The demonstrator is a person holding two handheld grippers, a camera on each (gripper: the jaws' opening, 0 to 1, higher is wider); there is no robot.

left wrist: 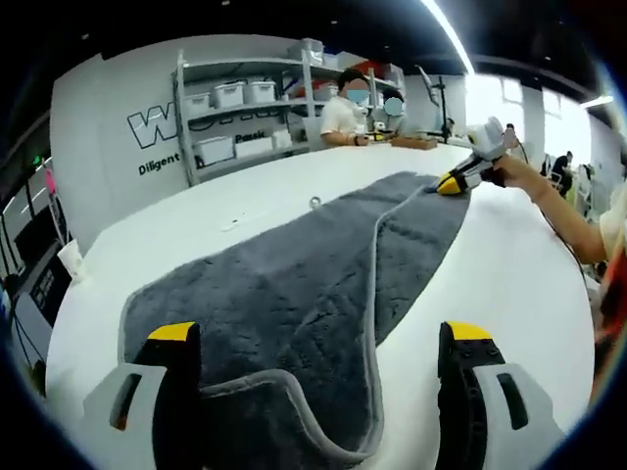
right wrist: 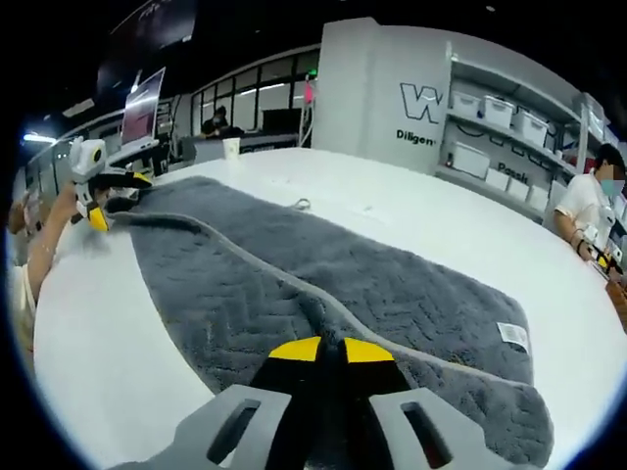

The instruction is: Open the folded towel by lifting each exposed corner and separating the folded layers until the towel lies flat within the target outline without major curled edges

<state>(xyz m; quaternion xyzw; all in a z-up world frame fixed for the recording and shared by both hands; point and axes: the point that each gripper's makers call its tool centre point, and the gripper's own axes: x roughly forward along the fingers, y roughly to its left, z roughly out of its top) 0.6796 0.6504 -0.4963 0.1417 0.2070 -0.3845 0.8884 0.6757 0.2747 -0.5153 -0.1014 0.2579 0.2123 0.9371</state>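
A long grey towel (left wrist: 294, 284) lies on the white table (left wrist: 509, 274), folded lengthwise, its upper layer's piped edge curving down the middle. My left gripper (left wrist: 321, 338) stands open over the near end, the curled hem between its wide-apart jaws without touching them. At the far corner my right gripper (left wrist: 446, 183) is held by a hand. In the right gripper view that gripper (right wrist: 331, 350) is shut on the towel's (right wrist: 392, 284) folded edge. The left gripper (right wrist: 118, 196) sits at the other end. A white label (right wrist: 512, 335) shows near the right corner.
Bare white table (right wrist: 118, 333) runs along both sides of the towel. A small ring-like item (left wrist: 315, 202) lies beside the towel's far edge. Shelves with white bins (left wrist: 235, 117) and seated people (left wrist: 343, 113) stand beyond the table. A paper cup (right wrist: 231, 148) sits at its edge.
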